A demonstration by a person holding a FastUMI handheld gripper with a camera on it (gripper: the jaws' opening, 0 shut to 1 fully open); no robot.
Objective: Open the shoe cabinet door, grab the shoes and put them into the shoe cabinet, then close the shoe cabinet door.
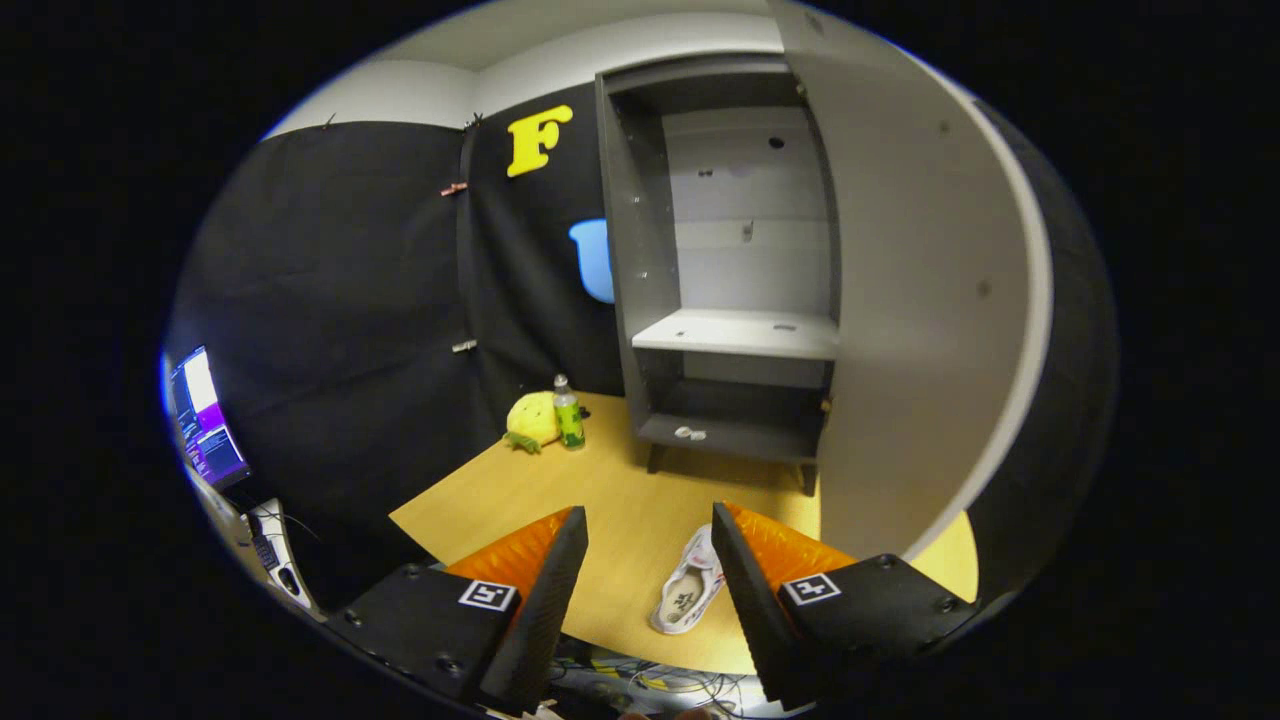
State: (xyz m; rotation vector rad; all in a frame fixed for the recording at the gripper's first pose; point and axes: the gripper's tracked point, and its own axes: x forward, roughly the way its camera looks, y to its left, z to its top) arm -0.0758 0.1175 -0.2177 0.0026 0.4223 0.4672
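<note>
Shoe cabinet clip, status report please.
Claw open, holding nothing. Cabinet door swung open; shoe on the table between the fingers. Nothing blocking the shelves.

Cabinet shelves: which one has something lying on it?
The bottom shelf: a small pale object lies there. The middle shelf above it looks bare.

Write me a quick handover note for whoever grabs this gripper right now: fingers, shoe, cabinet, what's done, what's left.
Gripper: fingers open, holding nothing, raised over the table.
Shoe: lies on the table between the fingers, close against the right one, not gripped.
Cabinet: stands at the table's far end, beyond the fingers. Its door is swung wide open to the right; shelf has no shoe on it.
Done: door opened.
Left: grab the shoe, put it into the cabinet, close the door.
</note>
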